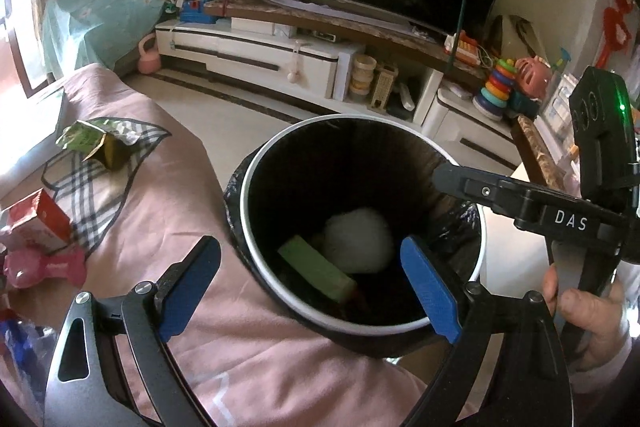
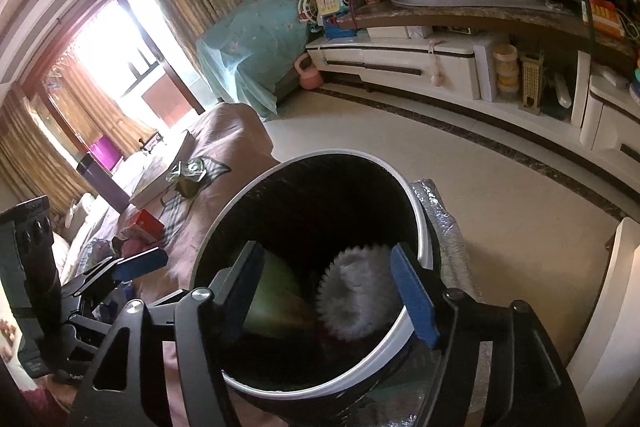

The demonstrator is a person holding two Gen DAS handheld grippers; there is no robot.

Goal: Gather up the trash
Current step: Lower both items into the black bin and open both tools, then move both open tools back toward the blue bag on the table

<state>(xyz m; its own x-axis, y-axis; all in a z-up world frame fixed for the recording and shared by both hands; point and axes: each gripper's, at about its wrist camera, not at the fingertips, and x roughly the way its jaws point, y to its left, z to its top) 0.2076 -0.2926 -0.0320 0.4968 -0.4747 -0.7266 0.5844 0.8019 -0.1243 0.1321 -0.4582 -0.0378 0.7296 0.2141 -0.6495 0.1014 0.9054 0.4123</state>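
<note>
A round trash bin point(image 1: 245, 223) with a white rim and a black liner stands against the pink-covered seat. Inside lie a white round fluted paper point(image 1: 358, 241) and a green box point(image 1: 316, 271). My left gripper point(image 1: 312, 291) hangs open over the bin's near rim, nothing between its blue pads. My right gripper point(image 2: 326, 295) is open above the bin point(image 2: 422, 227), with the white paper point(image 2: 356, 291) and green box point(image 2: 276, 291) lying loose below it. From the left wrist view the right gripper point(image 1: 452, 179) reaches over the far right rim, held by a hand point(image 1: 580, 311).
On the pink cover to the left lie a green foil wrapper point(image 1: 96, 143) on a checked cloth, a red carton point(image 1: 40, 223) and a pink item point(image 1: 44, 267). A TV cabinet point(image 1: 256, 55) with toys lines the far wall across bare floor point(image 2: 500, 207).
</note>
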